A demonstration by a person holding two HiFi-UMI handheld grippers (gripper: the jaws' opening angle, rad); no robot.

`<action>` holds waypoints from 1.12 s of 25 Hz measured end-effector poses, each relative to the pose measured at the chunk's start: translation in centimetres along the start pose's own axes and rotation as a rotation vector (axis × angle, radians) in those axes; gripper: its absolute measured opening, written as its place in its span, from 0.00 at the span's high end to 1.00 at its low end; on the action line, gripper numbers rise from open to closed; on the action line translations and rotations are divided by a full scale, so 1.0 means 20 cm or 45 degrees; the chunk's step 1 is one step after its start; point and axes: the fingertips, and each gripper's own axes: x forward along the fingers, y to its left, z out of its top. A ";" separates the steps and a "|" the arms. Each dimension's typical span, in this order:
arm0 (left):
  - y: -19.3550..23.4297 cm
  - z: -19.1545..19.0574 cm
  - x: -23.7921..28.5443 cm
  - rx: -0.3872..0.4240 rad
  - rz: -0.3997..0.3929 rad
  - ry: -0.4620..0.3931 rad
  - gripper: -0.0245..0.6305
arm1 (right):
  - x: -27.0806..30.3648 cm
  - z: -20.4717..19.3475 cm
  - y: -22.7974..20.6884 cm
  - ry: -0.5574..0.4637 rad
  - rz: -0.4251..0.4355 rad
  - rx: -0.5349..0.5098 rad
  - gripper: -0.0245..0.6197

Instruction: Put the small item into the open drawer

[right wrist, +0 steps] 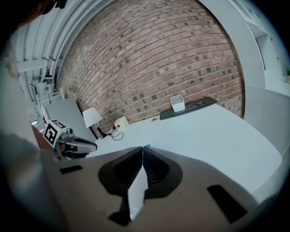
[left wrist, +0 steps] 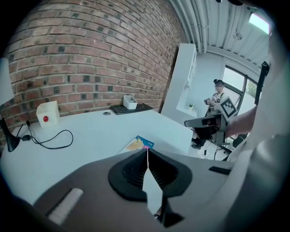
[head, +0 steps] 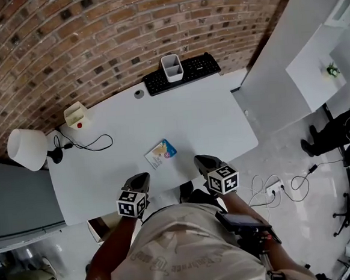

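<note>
Lying on desk [head: 210, 121] — packet [head: 161, 153], with keyboard [head: 182, 74], lamp [head: 26, 148], cable [head: 88, 142] well apart

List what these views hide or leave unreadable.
- Open drawer: not identifiable; in the head view the desk and the person's body cover what lies below.
- Flat packet: print too small; right gripper view shows only a blue corner behind its fingers.
- Round thing by the keyboard: too small to identify.

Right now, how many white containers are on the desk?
2: a white cup at the keyboard on the far side, and a white box with a red dot near the lamp. The person's body hides part of the near edge.
</note>
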 end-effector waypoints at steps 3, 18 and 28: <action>0.02 0.03 0.06 0.017 0.016 0.015 0.95 | 0.05 0.03 -0.03 0.013 0.027 -0.006 0.95; 0.04 0.09 0.31 0.175 0.030 0.206 0.64 | 0.24 0.13 -0.16 0.043 0.152 -0.024 0.95; 0.08 0.05 0.43 0.235 -0.008 0.338 0.53 | 0.31 0.18 -0.22 0.050 0.160 -0.029 0.95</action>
